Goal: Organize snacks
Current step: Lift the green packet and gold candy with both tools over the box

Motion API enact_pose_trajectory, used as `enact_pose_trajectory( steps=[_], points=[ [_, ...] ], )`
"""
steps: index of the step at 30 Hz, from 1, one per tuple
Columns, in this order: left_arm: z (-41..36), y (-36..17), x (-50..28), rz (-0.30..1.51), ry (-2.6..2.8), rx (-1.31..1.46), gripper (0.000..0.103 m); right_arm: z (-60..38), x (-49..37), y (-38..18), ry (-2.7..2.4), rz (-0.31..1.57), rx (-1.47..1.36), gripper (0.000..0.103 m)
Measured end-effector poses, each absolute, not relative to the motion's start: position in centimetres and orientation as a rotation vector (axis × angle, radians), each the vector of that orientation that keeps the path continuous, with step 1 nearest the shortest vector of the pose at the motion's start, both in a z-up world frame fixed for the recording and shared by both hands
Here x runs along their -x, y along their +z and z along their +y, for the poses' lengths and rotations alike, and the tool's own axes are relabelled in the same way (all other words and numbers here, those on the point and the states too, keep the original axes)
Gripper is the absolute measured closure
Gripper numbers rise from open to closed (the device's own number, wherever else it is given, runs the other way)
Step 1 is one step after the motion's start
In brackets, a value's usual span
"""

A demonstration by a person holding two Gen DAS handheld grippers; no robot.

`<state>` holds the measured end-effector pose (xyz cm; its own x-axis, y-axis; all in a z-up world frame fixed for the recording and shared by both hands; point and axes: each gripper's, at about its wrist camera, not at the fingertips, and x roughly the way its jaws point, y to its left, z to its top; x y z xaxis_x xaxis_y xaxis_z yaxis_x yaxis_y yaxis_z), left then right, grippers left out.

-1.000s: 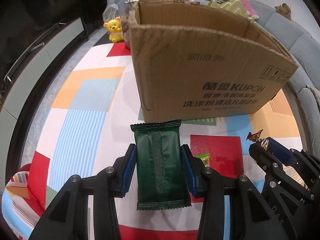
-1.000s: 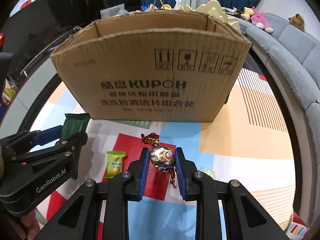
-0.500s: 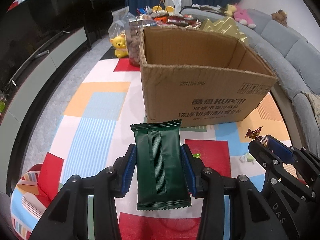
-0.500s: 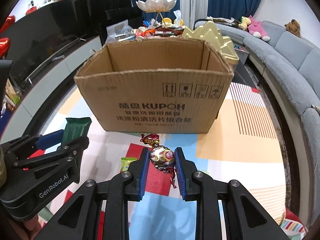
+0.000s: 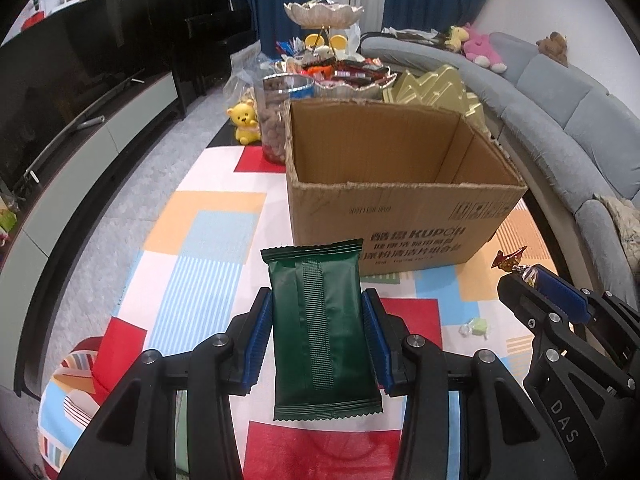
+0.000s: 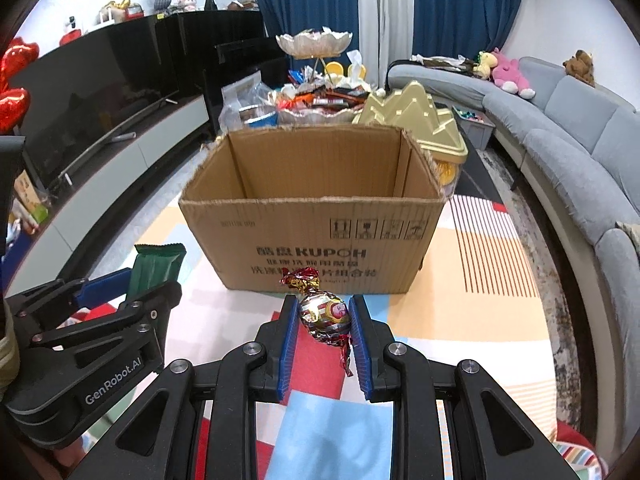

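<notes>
My left gripper (image 5: 318,312) is shut on a dark green snack packet (image 5: 320,320), held above the colourful mat. It also shows in the right wrist view (image 6: 156,272). My right gripper (image 6: 322,320) is shut on a foil-wrapped candy (image 6: 324,316) with twisted red ends; the candy also shows in the left wrist view (image 5: 514,264). An open brown cardboard box (image 5: 400,200) stands ahead of both grippers, its inside visible from above (image 6: 316,168). Both grippers are short of its near wall.
A pale green wrapped candy (image 5: 476,326) lies on the mat between the grippers. Behind the box stand a tiered snack dish (image 6: 316,96), a gold lidded container (image 6: 416,120), a jar of snacks (image 5: 280,120) and a yellow bear (image 5: 244,122). A grey sofa (image 6: 580,136) curves along the right.
Both grippers have risen and drawn back from the box with their snacks held. The box now looks smaller and its open top and inside are in view.
</notes>
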<state>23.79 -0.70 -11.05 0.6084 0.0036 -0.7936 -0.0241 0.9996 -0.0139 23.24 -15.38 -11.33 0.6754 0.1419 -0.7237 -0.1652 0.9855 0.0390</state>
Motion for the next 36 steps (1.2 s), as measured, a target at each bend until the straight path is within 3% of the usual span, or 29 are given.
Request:
enact_pose_trajectory(
  steps=[36],
  points=[
    [-1.9, -3.5, -27.8, 0.794, -0.023, -0.005, 0.059, -16.4, -27.3, -4.0, 0.144, 0.687, 0.031, 0.076]
  ],
)
